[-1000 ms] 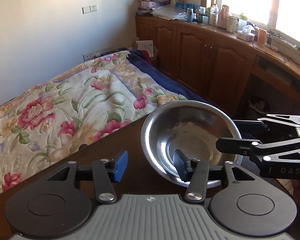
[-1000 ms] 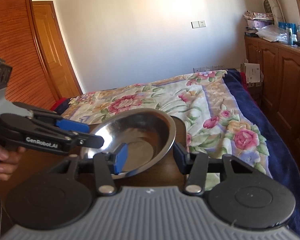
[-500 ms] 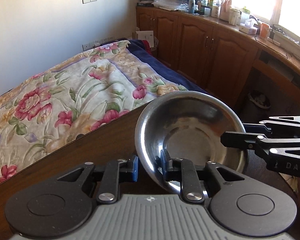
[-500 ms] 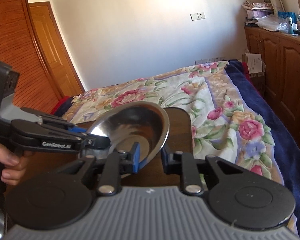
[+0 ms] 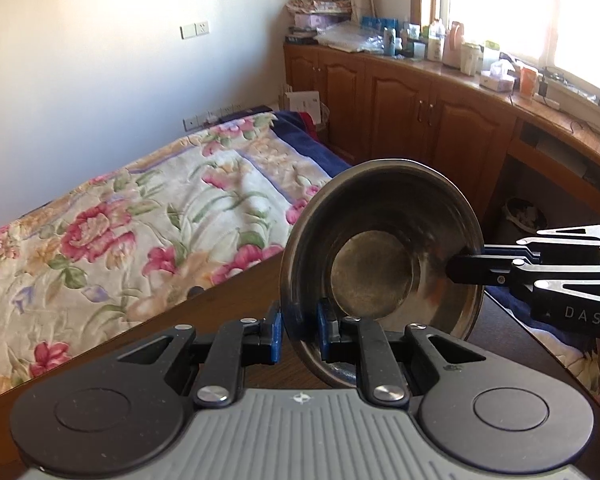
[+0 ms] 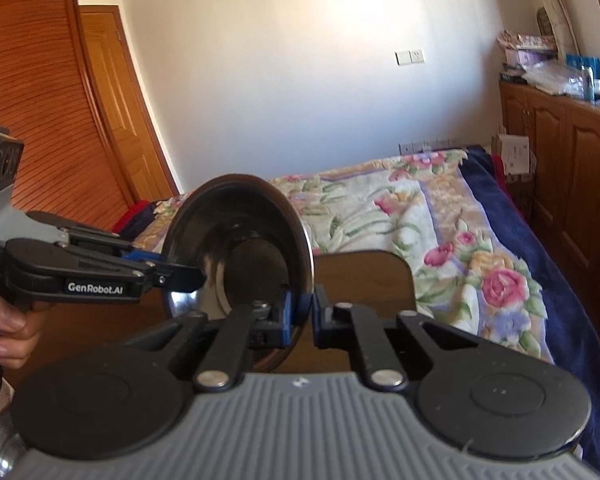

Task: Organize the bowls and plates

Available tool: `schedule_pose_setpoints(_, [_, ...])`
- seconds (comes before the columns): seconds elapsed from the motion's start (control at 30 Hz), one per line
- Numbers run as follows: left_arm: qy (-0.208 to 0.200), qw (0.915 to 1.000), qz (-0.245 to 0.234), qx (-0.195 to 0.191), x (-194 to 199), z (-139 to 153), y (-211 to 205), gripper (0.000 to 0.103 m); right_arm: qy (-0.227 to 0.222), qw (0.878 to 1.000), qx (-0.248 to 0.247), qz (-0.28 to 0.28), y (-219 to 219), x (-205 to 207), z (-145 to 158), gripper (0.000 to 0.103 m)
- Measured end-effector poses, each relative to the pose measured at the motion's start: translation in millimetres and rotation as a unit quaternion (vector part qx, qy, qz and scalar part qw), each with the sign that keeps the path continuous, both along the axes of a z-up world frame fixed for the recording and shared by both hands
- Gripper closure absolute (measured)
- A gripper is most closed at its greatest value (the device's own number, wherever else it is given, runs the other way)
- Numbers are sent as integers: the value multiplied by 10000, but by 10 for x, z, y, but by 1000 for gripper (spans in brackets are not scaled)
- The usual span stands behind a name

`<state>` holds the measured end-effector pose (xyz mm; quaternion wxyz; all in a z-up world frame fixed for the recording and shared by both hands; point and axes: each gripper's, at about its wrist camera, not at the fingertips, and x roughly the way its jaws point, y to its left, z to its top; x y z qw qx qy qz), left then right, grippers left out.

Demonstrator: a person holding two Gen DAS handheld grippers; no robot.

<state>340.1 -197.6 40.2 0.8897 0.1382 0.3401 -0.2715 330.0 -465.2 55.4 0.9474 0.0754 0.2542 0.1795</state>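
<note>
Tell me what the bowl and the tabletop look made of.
Bowl: likely stainless steel, going by the grey metallic sheen and mirror-like reflections, with a duller flat base. Tabletop: probably dark brown wood or veneer; smooth and slightly glossy.

a floral quilted bedspread (image 5: 148,216) covers the bed beside a dark wooden table (image 6: 364,276). brown wooden cabinets (image 5: 412,116) carry cluttered bottles (image 5: 432,44) under a bright window.

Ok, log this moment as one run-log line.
item: steel bowl tilted on edge above wooden table | left claw: shut on rim | right claw: shut on opposite rim
</note>
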Motion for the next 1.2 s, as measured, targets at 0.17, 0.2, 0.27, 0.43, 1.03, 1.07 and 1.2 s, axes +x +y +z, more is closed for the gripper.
schedule_pose_setpoints(0.17, [-203,9998,17,-32,-160,176,142,85,-163,9998,-28,68,78,-88,150,92])
schedule_pose_setpoints(0.2, [-258,9997,20,-40,-196,212,175,85,-193,9998,-35,95,96,-110,178,92])
schedule_pose_setpoints(0.27, [-309,9995,36,-89,-260,268,240,85,-264,9995,-82,134,141,-155,232,92])
schedule_pose_setpoints(0.43, [-451,9988,102,-172,-463,393,434,86,-409,9989,-126,213,256,-280,349,92])
schedule_pose_setpoints(1.03, [-647,9967,156,-459,-1289,463,1055,87,-630,9959,-488,422,675,-915,482,92])
schedule_pose_setpoints(1.07, [-637,9967,159,-472,-1334,441,1083,87,-621,9959,-507,429,702,-951,473,92])
schedule_pose_setpoints(1.2, [-603,9967,182,-514,-1475,375,1174,87,-597,9955,-577,463,775,-1073,460,93])
